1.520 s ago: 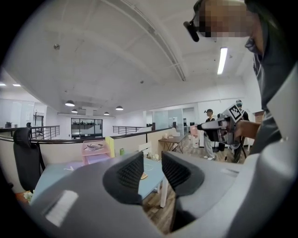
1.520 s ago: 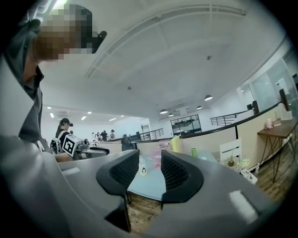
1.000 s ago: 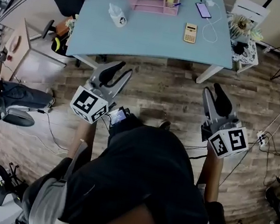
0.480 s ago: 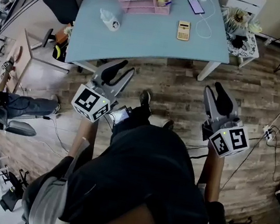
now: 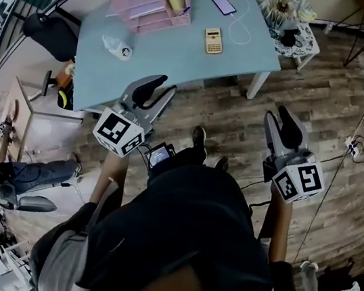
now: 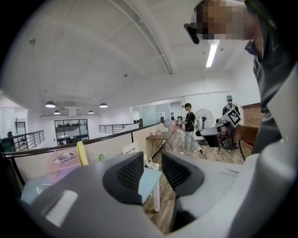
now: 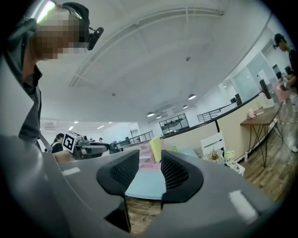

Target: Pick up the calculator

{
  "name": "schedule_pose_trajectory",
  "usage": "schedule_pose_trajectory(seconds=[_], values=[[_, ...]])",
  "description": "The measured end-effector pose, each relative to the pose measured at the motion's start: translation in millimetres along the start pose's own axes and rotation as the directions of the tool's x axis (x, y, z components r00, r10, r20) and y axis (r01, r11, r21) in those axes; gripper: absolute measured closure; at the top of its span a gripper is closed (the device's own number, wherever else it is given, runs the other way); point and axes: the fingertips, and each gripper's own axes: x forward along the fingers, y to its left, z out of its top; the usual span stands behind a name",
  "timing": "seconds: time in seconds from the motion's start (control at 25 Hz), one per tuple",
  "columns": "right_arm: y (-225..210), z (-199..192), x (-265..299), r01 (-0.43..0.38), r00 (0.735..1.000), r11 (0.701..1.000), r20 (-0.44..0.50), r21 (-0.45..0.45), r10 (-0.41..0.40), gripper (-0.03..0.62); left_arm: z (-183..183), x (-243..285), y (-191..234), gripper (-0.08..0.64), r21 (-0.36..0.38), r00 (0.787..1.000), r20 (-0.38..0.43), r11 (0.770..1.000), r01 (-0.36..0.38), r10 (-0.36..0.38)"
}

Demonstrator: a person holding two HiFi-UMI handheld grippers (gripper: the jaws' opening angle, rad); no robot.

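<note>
Table (image 5: 177, 45) has swung left in head view vs. prior frame. Calculator (image 5: 213, 41) lies flat on it, well apart from both tools. Left gripper (image 5: 162, 89) and right gripper (image 5: 274, 115): jaws apart, nothing held (both short of table edge). Rec.: close in first, then straddle calculator's long edges.

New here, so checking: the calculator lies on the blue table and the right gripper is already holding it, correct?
Not holding it. The right gripper is empty, its jaws apart with nothing between them, as the right gripper view shows. The calculator does lie on the blue table, untouched.
</note>
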Motion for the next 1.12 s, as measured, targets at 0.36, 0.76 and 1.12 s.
schedule_pose_trajectory(seconds=[0.36,0.76,1.12], values=[[-4.4,8.3,13.8,0.086,0.996,0.996,-0.011,-0.012,-0.086,0.463,3.3,34.3,26.2,0.385,-0.018,0.994,0.052,0.995,0.097,-0.096],[6.4,15.6,70.7,0.111,0.993,0.992,-0.036,-0.06,-0.113,0.463,-5.9,50.1,81.0,0.385,-0.048,0.987,0.102,0.991,0.126,-0.121],[11.2,35.2,131.3,0.137,0.988,0.983,-0.05,-0.12,-0.144,0.463,-10.5,68.2,146.1,0.385,-0.074,0.982,0.145,0.988,0.133,-0.122]])
